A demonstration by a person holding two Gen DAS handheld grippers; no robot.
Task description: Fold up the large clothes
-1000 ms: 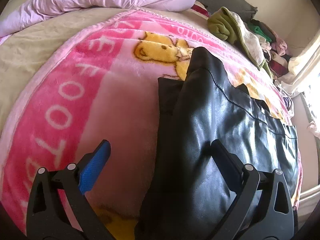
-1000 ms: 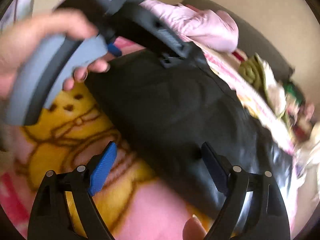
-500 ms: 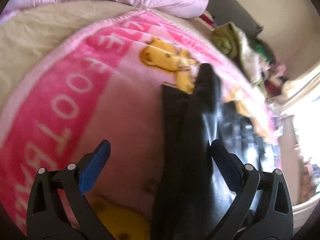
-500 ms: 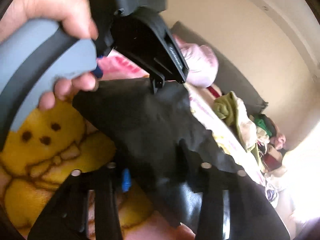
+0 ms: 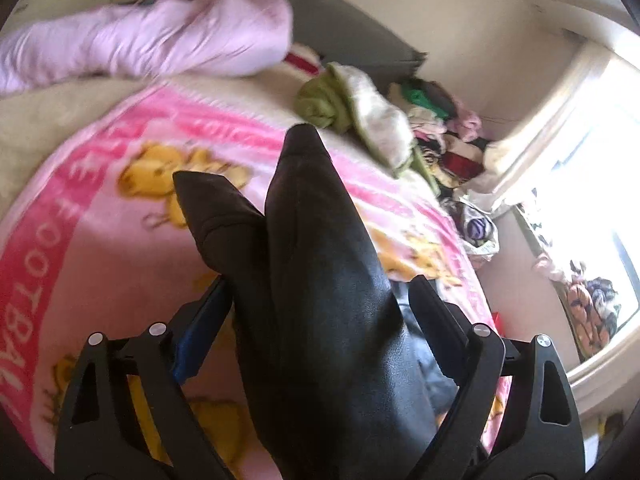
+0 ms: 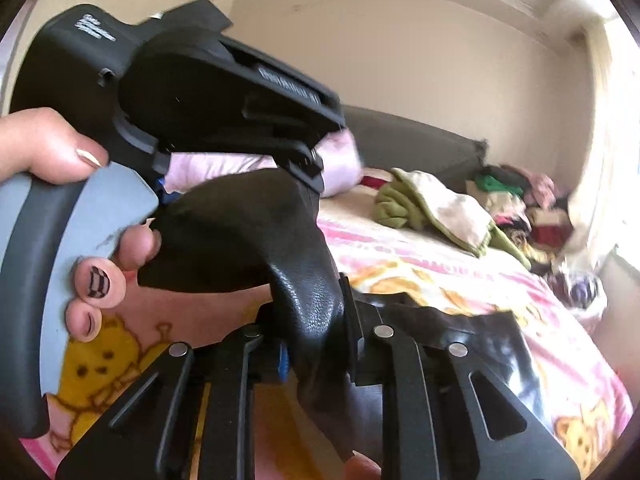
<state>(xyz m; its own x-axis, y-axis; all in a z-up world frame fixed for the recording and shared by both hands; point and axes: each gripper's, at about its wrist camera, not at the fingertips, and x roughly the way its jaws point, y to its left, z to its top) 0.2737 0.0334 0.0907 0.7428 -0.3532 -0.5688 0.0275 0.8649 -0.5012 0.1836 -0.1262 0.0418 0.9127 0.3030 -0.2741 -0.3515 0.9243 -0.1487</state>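
The pink cartoon blanket [image 5: 100, 248] covers the bed, and the black leather garment [image 5: 320, 300] rises off it, lifted between both tools. Only the right wrist view shows the person's hand [image 6: 48, 148] on the left gripper's grey handle. The left gripper [image 5: 320, 304] stands wide, its jaws closing around a thick bunch of the garment. The right gripper [image 6: 316, 344] is nearly closed, still narrowing, pinching a fold of it. A clothes pile [image 5: 432, 128] lies beyond.

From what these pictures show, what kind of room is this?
Most likely a bedroom in a home. The work happens on a bed covered with a pink cartoon blanket, a lilac duvet lies bunched near the grey headboard, and a pile of clothes sits by the bright window.
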